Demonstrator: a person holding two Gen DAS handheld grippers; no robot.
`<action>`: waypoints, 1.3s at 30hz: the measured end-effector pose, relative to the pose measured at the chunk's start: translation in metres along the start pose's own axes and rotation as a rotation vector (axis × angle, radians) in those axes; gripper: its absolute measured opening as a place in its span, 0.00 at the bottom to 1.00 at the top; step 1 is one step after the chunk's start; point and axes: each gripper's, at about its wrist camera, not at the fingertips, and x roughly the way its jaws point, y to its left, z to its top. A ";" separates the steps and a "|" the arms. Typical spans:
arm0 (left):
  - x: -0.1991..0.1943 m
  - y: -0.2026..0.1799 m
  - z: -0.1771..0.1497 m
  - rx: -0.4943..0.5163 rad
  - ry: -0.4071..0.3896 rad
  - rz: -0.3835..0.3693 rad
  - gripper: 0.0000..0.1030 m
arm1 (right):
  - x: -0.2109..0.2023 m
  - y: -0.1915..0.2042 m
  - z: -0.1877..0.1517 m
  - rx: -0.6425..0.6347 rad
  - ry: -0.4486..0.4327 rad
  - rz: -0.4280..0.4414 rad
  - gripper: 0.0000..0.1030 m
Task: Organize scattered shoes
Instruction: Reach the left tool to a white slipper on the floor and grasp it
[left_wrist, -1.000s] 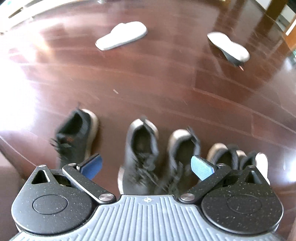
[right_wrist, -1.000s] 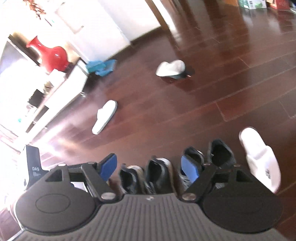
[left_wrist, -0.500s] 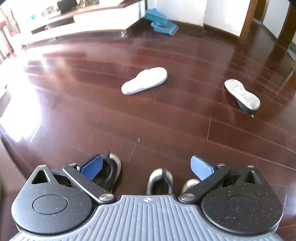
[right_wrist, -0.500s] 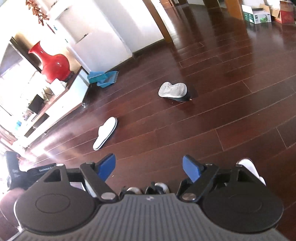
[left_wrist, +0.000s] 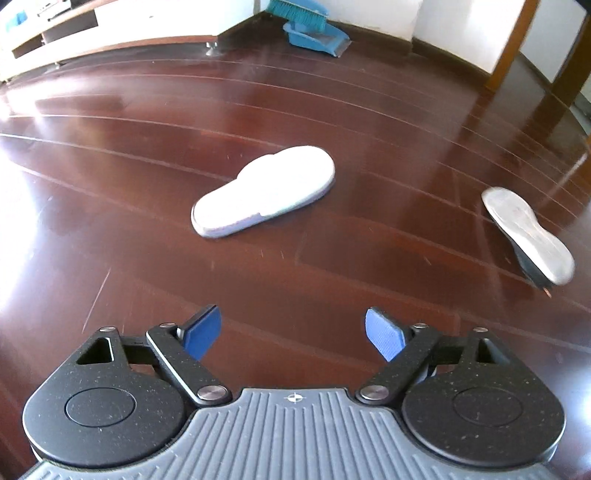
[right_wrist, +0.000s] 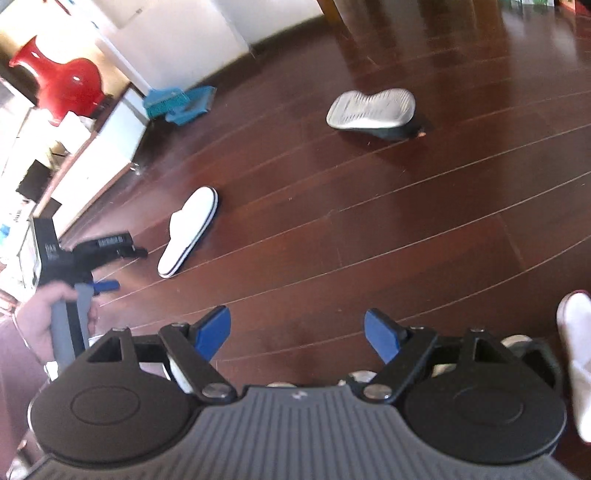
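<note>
Grippers: left gripper (left_wrist: 293, 328) and right gripper (right_wrist: 297, 328), fingers spread wide, nothing held. White slipper (left_wrist: 264, 190) lies upright on the wood floor (left_wrist: 110, 177), ahead of the left gripper and well apart. Dark shoe (left_wrist: 528, 236) lies tipped on its side, sole showing, farther right. Advice: approach the slipper low, straddle its side edge, close on the upper.
</note>
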 end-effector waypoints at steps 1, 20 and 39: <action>0.013 0.004 0.009 -0.012 -0.001 -0.001 0.87 | 0.018 0.008 0.004 0.010 0.013 -0.008 0.80; 0.205 0.054 0.100 -0.241 0.035 -0.047 0.76 | 0.141 0.040 -0.004 0.076 0.086 -0.004 0.80; 0.266 0.043 0.115 -0.298 0.104 -0.092 0.35 | 0.151 0.032 -0.019 0.159 0.099 -0.017 0.80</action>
